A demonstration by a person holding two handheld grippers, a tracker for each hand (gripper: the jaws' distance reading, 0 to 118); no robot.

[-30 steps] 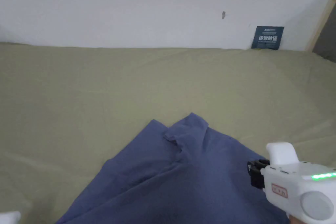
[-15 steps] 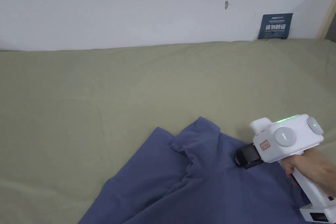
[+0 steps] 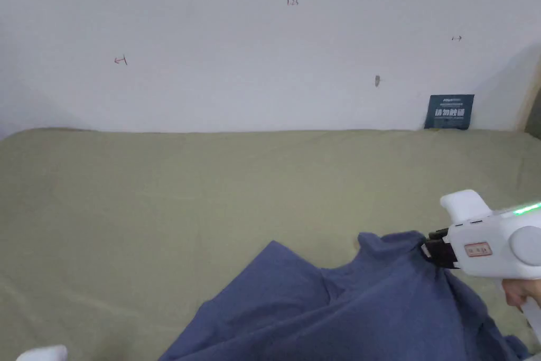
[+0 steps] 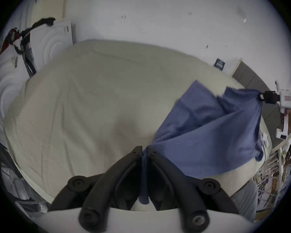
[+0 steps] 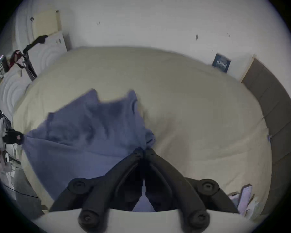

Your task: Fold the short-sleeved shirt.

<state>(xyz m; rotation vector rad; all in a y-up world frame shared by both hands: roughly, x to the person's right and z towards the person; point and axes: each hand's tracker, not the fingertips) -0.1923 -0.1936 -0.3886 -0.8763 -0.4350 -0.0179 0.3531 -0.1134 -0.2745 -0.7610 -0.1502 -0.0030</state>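
Head view: both grippers' fingers pinch blue shirt (image 3: 359,314) edges; bare bed (image 3: 158,193) stretches beyond.

Right gripper (image 3: 429,251) at the head view's right edge, jaws clamped together, hand (image 3: 520,293) below; left gripper (image 4: 145,152) likewise pinched closed.

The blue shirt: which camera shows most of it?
The left gripper view: the blue shirt hangs stretched between the left hand-held gripper and the right hand-held gripper. The right gripper view shows it blurred; the head view cuts off its lower part.
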